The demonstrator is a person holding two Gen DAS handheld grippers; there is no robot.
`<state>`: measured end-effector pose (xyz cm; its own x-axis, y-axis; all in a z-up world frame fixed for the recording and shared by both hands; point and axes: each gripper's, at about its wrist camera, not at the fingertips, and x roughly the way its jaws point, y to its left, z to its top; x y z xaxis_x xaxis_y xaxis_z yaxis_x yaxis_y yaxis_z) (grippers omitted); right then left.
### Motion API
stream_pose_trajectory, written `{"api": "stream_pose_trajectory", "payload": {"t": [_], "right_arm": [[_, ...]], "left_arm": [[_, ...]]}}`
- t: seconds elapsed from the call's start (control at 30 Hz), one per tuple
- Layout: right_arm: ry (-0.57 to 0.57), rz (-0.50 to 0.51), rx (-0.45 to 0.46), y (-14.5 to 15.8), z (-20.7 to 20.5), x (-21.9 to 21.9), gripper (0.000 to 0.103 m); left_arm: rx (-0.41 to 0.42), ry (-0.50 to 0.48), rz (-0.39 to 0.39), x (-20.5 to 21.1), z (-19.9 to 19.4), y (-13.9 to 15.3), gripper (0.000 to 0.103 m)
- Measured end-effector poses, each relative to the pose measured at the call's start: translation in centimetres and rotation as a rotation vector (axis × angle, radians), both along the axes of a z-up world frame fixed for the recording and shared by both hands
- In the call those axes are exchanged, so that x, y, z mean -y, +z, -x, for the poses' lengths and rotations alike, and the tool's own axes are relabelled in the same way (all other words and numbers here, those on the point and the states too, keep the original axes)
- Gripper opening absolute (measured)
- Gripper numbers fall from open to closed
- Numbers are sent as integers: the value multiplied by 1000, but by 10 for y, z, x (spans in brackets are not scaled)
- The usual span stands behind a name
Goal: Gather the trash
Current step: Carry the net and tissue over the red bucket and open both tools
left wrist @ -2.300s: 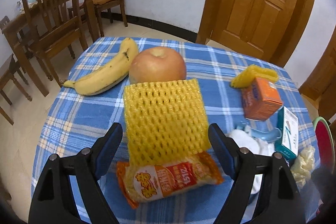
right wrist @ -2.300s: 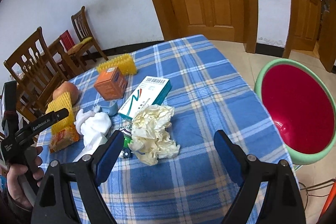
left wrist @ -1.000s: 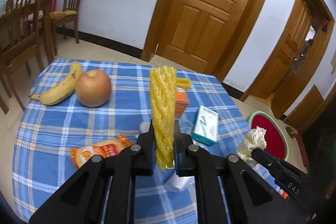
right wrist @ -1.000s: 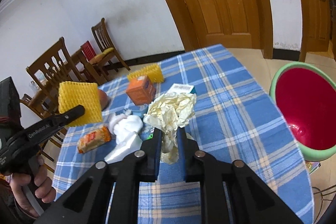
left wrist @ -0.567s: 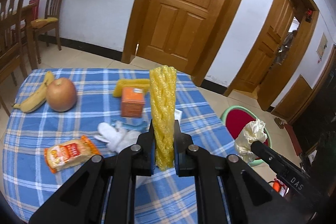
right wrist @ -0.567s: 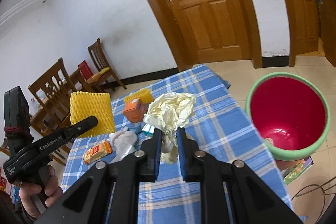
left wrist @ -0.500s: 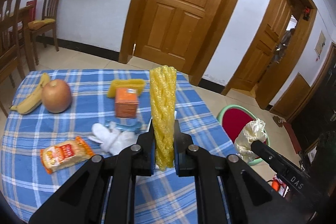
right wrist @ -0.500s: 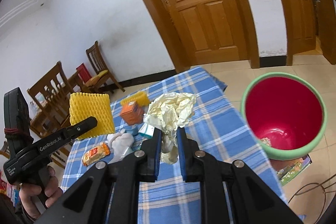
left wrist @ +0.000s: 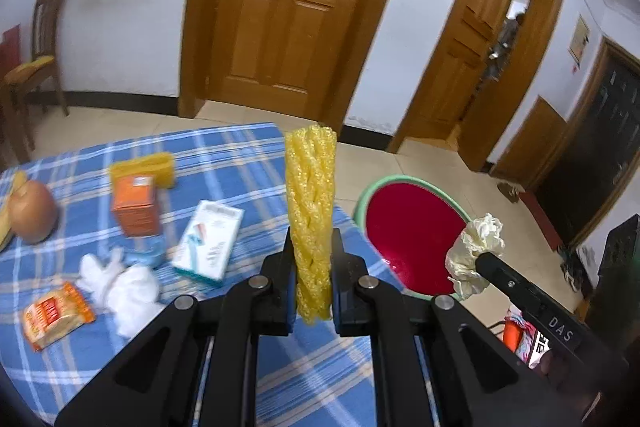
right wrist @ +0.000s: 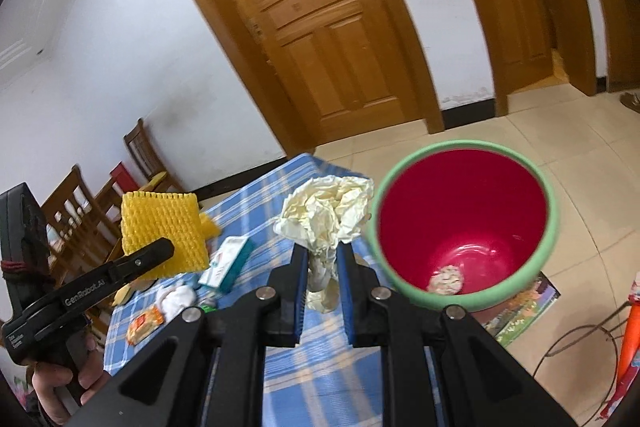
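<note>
The red bin stands on the floor just beside the checked table. Left gripper, angled down over the table's bin-side edge, is clamped on the yellow foam net. Right gripper, nearer the bin, pinches the crumpled paper. The scrap in the bin is blurred.

Your left wrist cam sits right behind the left gripper, looking down and forward over the checked table toward the wooden door, close enough that the fingers fill the bottom. Your right wrist cam does the same from behind the right gripper, tilted, facing the red bin from above. Both views share the table, bin and door, and each catches the other gripper at its edge.
</note>
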<state>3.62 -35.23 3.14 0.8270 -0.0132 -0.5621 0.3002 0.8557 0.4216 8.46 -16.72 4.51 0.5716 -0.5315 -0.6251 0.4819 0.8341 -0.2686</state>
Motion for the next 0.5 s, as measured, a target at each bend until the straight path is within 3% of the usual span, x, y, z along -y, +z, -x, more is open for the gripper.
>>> {"api": "stream_pose_trajectory", "payload": {"t": [0.5], "right_arm": [[-143, -58, -63, -36, 13, 73, 17]], "left_arm": [[-36, -170, -75, 105, -7, -26, 12]]}}
